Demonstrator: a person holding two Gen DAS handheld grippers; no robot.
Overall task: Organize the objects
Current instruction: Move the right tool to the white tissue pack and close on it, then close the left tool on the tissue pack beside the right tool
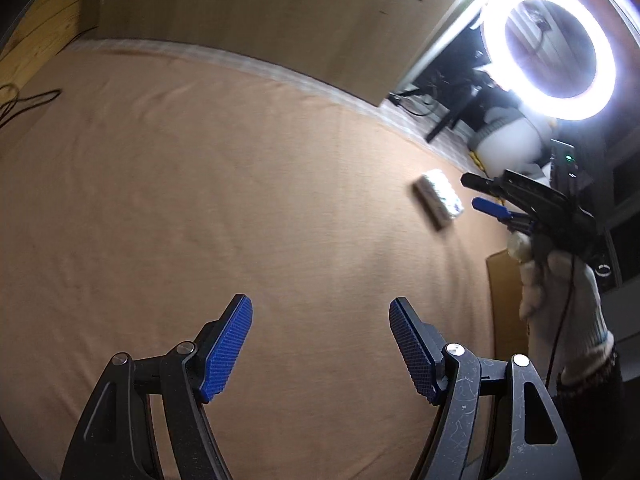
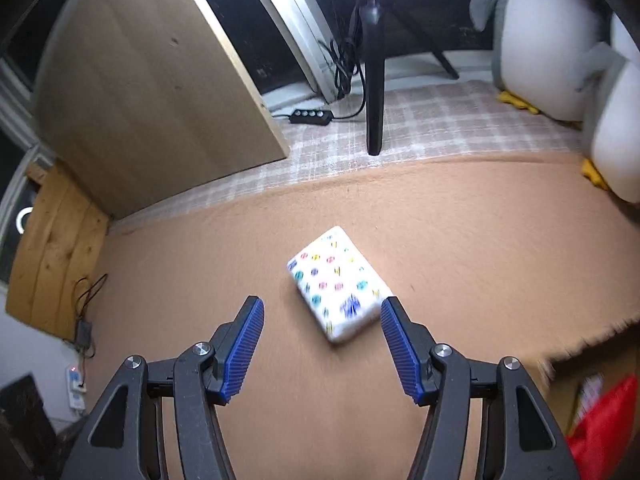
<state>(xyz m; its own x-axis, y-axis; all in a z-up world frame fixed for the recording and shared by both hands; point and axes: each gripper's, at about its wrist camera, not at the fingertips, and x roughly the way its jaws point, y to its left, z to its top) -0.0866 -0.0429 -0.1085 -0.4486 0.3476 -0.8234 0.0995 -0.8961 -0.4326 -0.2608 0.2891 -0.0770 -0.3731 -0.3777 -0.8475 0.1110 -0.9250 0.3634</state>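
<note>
A white tissue pack with coloured dots [image 2: 339, 282] lies flat on the tan blanket [image 2: 460, 240], just ahead of my right gripper [image 2: 322, 308] and slightly right of its centre line. The right gripper is open and empty, jaws wide apart. The pack also shows in the left wrist view [image 1: 438, 198], far to the right. My left gripper [image 1: 320, 312] is open and empty over bare blanket [image 1: 200, 200]. My right gripper [image 1: 484, 192] shows there too, held by a gloved hand [image 1: 560, 292] right beside the pack.
A cardboard box [image 2: 592, 364] with a red item [image 2: 604, 428] inside sits at the right; its edge shows in the left wrist view [image 1: 504, 280]. A ring light [image 1: 548, 40], tripod leg [image 2: 375, 92], plush penguins [image 2: 540, 40], a leaning board [image 2: 152, 80] and a wooden crate [image 2: 52, 256] border the blanket.
</note>
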